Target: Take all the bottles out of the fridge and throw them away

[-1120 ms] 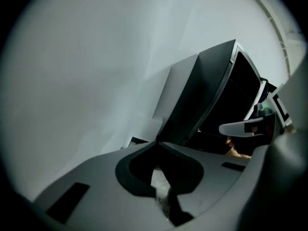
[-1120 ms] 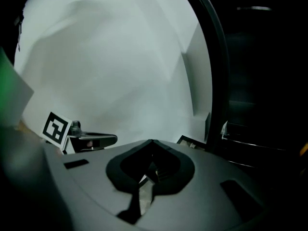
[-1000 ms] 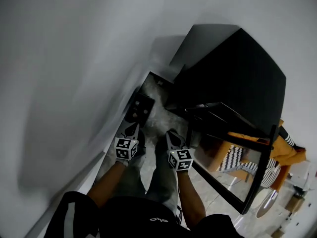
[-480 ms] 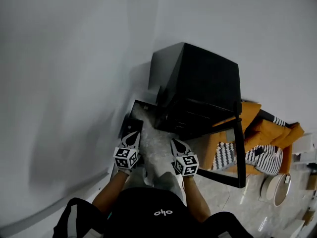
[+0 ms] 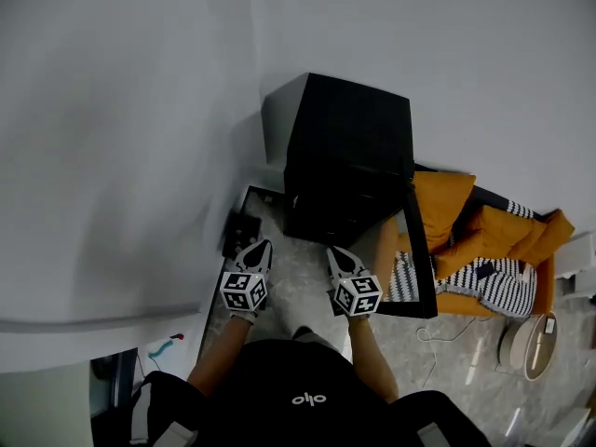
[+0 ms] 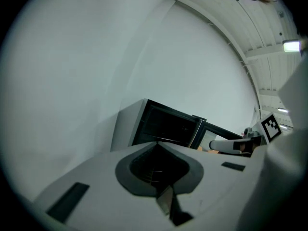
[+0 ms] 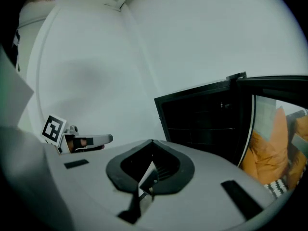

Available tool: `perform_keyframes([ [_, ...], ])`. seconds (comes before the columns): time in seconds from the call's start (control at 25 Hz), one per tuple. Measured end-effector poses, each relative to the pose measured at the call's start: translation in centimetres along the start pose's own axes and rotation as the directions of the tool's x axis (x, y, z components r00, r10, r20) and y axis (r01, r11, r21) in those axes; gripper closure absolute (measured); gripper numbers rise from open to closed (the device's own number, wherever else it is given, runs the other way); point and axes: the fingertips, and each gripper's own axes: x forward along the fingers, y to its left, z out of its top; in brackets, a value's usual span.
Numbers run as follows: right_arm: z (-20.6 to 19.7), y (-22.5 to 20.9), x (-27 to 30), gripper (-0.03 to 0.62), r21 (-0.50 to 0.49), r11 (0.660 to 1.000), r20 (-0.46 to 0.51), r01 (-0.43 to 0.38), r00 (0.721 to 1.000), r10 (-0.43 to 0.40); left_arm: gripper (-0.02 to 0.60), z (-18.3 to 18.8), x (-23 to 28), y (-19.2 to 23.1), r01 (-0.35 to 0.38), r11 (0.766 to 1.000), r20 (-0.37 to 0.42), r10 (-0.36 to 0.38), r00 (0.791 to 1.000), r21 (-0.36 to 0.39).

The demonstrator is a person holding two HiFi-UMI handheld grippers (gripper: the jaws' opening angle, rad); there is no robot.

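A white wall point(image 5: 140, 110) fills most of the head view. Against it, on a pale floor point(image 5: 298, 287), stands a black fridge point(image 5: 346, 147). Its door point(image 5: 421, 250) is swung wide open to the right. Past the door lie orange cushions point(image 5: 447, 208) and a black-and-white striped cloth point(image 5: 484, 277).

A small dark boxy thing point(image 5: 240, 234) sits on the floor by the wall, left of the fridge. Whether it is a bin cannot be told.

The person stands facing the open fridge with both arms held out. The left gripper point(image 5: 262, 247) and the right gripper point(image 5: 334, 252) are side by side, short of the cabinet and touching nothing. In its own view the left gripper point(image 6: 156, 144) has its jaws pressed together with nothing between them. The right gripper point(image 7: 152, 141) is likewise closed and empty.

The fridge's inside is dark. Faint shelf lines show in the right gripper view, but no bottle can be made out there or anywhere else.

As I judge it, an open door and two empty grippers fit either of two stages: bottles left on those shelves, or shelves already bare. What the next move calls for depends on what the dark shelves hold. Any grasp would need the jaws parted, since both are closed.
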Motion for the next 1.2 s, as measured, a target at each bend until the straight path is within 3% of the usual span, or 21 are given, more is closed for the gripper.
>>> perform_keyframes([
  [0.52,-1.5,-0.9,-11.1,0.586,0.017,0.999,0.066,-0.051,0.997,0.050,0.574,-2.3,-5.7,-10.6,-0.018,0.996,0.016,0.016,1.000,0.091],
  [0.88,-1.8,-0.2,-14.1,0.586,0.050,0.997,0.118,-0.052,0.992,0.046,0.574,-2.2,-7.3,-13.1,-0.008,0.988,0.013,0.006,1.000,0.153],
  [1.2,-2.2,0.9,-15.3,0.586,0.040,0.997,0.120,-0.069,0.991,0.064,0.574,-2.4,-8.4,-13.8,-0.004,0.987,0.022,0.000,1.000,0.162],
])
